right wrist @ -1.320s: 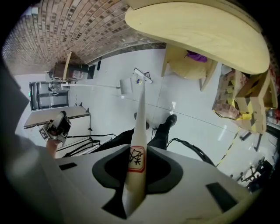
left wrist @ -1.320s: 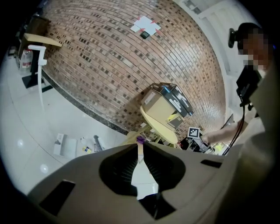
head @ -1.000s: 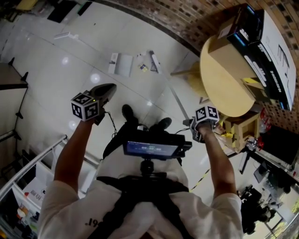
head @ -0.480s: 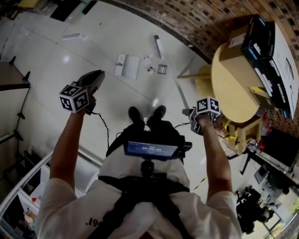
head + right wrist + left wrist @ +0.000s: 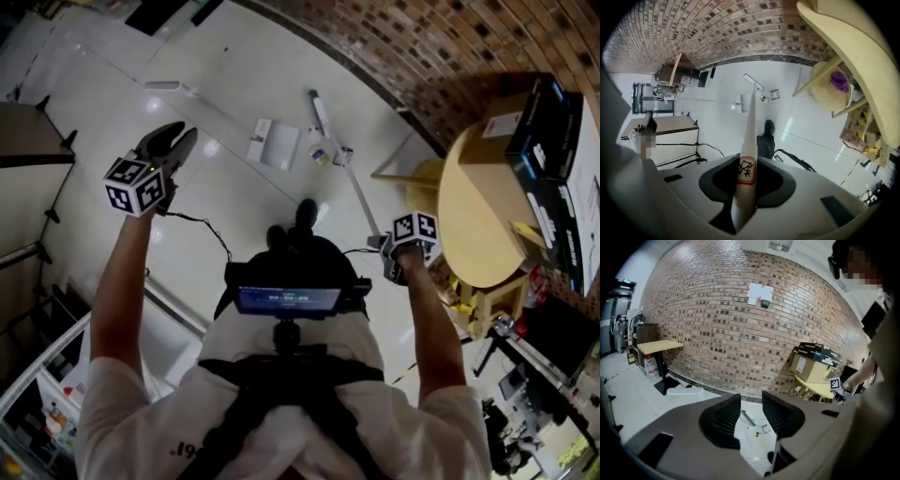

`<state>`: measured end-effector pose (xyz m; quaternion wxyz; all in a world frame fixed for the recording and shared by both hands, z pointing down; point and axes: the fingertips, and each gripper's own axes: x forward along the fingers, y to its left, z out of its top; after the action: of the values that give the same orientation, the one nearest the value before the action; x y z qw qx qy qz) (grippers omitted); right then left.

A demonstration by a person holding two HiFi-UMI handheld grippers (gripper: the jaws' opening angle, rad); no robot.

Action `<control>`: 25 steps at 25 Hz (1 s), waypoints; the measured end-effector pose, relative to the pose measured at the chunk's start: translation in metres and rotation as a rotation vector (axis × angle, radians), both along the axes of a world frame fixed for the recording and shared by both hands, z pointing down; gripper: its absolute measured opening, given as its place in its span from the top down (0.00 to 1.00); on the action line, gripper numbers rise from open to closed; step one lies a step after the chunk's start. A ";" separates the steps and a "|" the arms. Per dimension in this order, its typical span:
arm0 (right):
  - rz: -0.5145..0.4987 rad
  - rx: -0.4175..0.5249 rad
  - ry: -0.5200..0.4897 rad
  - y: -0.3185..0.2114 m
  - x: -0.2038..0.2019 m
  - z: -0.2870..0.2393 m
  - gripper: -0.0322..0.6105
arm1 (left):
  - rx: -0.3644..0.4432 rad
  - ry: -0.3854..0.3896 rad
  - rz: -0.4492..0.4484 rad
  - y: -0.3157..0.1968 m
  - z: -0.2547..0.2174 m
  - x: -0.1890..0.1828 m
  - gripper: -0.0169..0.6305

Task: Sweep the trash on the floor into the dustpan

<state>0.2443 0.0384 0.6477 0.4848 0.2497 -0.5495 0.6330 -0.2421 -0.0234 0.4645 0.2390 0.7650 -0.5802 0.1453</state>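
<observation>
The broom handle [image 5: 749,136] is a white tapered pole with a red-framed label. It runs from the right gripper [image 5: 746,161] out over the pale floor [image 5: 717,112] to the brush head [image 5: 753,81]. Small trash scraps [image 5: 774,94] lie just beside that head, well ahead of both grippers. The right gripper is clenched on the handle and angled steeply down. The left gripper [image 5: 751,397] is raised on an outstretched arm. Its jaws have just been opening, with nothing between them.
</observation>
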 end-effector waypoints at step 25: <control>0.114 -0.023 0.137 0.004 -0.126 -0.004 0.84 | -0.331 -0.715 0.828 -0.080 0.119 -0.155 0.27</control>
<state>0.1185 0.0421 0.6439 0.4872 0.3176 -0.4925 0.6474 -0.3966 -0.1034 0.5834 0.0674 0.7841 -0.2465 0.5656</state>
